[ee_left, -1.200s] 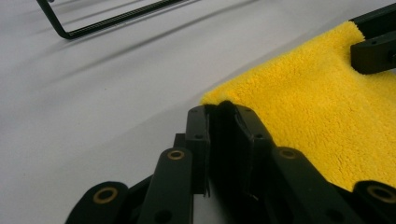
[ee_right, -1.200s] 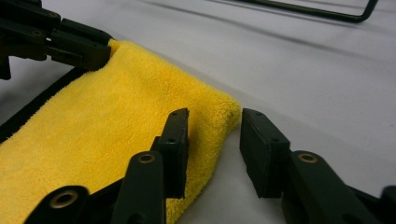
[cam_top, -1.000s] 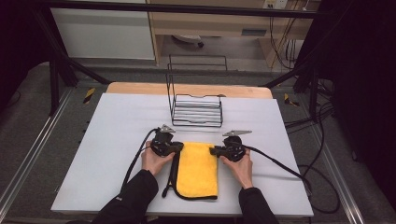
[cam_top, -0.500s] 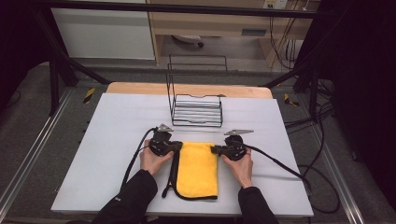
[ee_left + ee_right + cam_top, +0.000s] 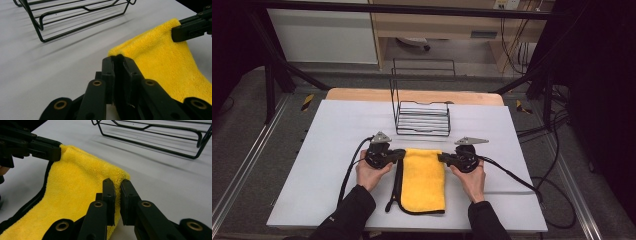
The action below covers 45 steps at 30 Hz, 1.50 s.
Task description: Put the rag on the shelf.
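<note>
A yellow towel (image 5: 424, 180) with a black border lies folded on the white table (image 5: 337, 150), near the front. My left gripper (image 5: 402, 154) is shut on the towel's far left corner. In the left gripper view its jaws (image 5: 117, 58) pinch the yellow pile (image 5: 162, 55). My right gripper (image 5: 442, 158) is shut on the far right corner, and in its own view the jaws (image 5: 117, 182) clamp the towel edge (image 5: 75, 185). Each view also shows the other gripper across the towel: the right one (image 5: 190, 27) and the left one (image 5: 53, 151). The far edge is raised slightly between them.
A black wire rack (image 5: 422, 117) stands just behind the towel, with its base rails close in both gripper views (image 5: 75, 15) (image 5: 155, 135). Cables trail from both grippers across the table. A wooden strip runs along the table's far edge.
My left gripper has shifted a little left and up with the towel corner. The right gripper has stayed in place.
</note>
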Each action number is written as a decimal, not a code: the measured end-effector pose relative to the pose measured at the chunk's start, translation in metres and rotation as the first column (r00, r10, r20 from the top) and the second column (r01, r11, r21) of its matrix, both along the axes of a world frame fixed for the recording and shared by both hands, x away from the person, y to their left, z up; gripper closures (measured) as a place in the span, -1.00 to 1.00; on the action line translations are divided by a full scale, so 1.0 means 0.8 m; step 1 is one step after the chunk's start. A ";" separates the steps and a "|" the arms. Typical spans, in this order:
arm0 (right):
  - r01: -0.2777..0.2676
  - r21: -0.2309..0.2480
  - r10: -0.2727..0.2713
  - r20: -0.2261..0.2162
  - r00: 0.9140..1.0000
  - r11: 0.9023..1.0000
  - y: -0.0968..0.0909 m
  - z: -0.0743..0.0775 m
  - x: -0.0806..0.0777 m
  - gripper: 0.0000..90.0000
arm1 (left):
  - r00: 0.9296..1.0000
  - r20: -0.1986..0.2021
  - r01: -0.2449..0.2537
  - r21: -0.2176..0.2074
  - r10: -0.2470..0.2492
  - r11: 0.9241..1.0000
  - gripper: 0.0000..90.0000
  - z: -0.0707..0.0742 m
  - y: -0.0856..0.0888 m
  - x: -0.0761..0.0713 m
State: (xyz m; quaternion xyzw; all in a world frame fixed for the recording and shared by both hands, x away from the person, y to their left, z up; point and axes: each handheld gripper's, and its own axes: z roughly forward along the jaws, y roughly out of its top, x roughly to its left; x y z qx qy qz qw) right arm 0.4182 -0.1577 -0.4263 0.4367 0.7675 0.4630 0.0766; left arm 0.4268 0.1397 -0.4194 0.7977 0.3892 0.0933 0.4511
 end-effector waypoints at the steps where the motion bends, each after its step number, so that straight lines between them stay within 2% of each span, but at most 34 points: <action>1: -0.001 0.001 0.001 0.006 1.000 1.000 0.000 0.002 -0.001 0.86 | 1.000 0.003 0.003 0.000 -0.003 1.000 0.79 0.002 0.001 -0.001; 15: -0.002 0.016 0.001 0.065 0.998 1.000 -0.004 0.022 -0.017 0.86 | 0.998 0.061 0.013 -0.003 -0.013 1.000 0.79 0.026 -0.002 -0.018; 25: -0.011 0.026 0.007 0.142 0.990 1.000 0.000 0.047 -0.029 0.86 | 0.993 0.121 0.017 -0.016 -0.015 1.000 0.78 0.048 0.004 -0.031; 31: -0.009 0.032 0.003 0.186 0.983 0.999 0.001 0.063 -0.037 0.87 | 0.988 0.156 0.016 -0.028 -0.012 0.999 0.78 0.063 0.005 -0.039; 37: -0.006 0.036 -0.003 0.231 0.973 0.999 0.000 0.077 -0.043 0.87 | 0.983 0.184 0.018 -0.061 -0.006 0.998 0.78 0.079 0.007 -0.046; 45: -0.001 0.048 -0.013 0.292 0.956 0.999 0.000 0.097 -0.049 0.87 | 0.971 0.238 0.016 -0.080 0.003 0.997 0.78 0.097 0.007 -0.052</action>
